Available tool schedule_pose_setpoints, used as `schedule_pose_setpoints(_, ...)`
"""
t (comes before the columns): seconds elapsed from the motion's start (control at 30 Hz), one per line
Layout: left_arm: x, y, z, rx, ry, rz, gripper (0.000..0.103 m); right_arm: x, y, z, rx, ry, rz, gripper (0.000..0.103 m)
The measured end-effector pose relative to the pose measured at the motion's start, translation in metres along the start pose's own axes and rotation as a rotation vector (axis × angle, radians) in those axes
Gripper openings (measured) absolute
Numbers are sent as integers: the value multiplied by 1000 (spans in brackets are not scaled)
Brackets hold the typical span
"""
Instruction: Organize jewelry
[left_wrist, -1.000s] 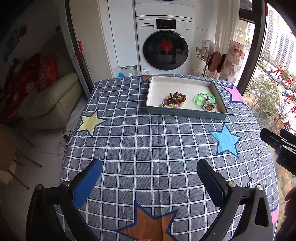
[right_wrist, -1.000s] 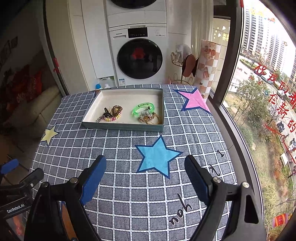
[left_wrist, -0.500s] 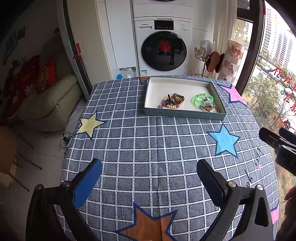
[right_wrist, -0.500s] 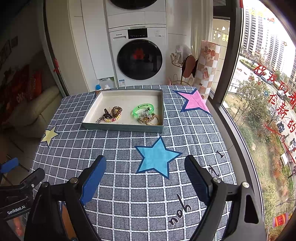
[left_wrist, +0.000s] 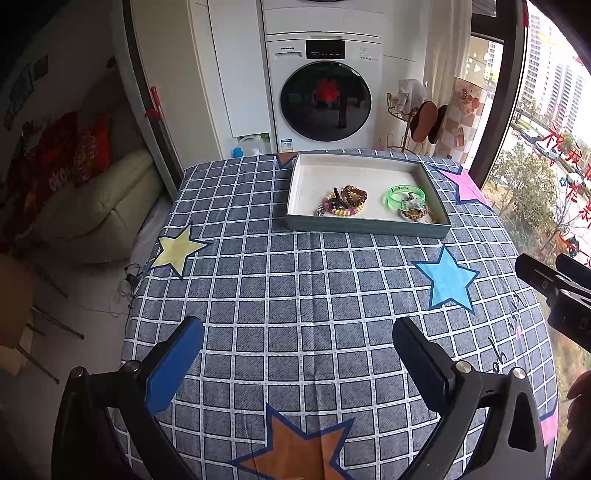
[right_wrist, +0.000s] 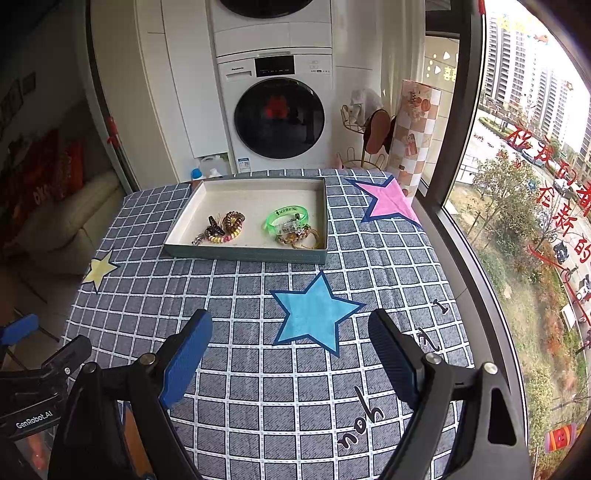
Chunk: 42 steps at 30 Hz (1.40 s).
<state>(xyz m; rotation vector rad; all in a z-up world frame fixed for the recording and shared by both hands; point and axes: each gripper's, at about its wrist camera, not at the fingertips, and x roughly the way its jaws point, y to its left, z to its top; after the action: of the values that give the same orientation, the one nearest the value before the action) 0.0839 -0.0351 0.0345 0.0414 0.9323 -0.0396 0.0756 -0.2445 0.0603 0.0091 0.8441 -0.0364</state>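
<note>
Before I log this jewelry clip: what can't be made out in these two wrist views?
- Brown jewelry pile, both views: too small and tangled to count; the green bracelet overlaps it.
- Coiled bands, both views: the dark piece on them is too small to identify.
- Right gripper, left view: cut off by the frame's edge.
- Tray: near wall hides its floor's front strip.

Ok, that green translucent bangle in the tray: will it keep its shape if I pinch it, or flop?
The green bangle looks like a moulded plastic ring holding a round hoop, so probably stiff and light. Its glossy surface may slip between the pads. It overlaps the brown braided bracelet in the tray, so lifting it might drag that along.
</note>
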Motion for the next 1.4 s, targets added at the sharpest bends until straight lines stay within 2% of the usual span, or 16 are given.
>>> schedule_pose_setpoints(1.4,3,-3,1,5,17,-14,103,4,3,-5,9,14,0,88)
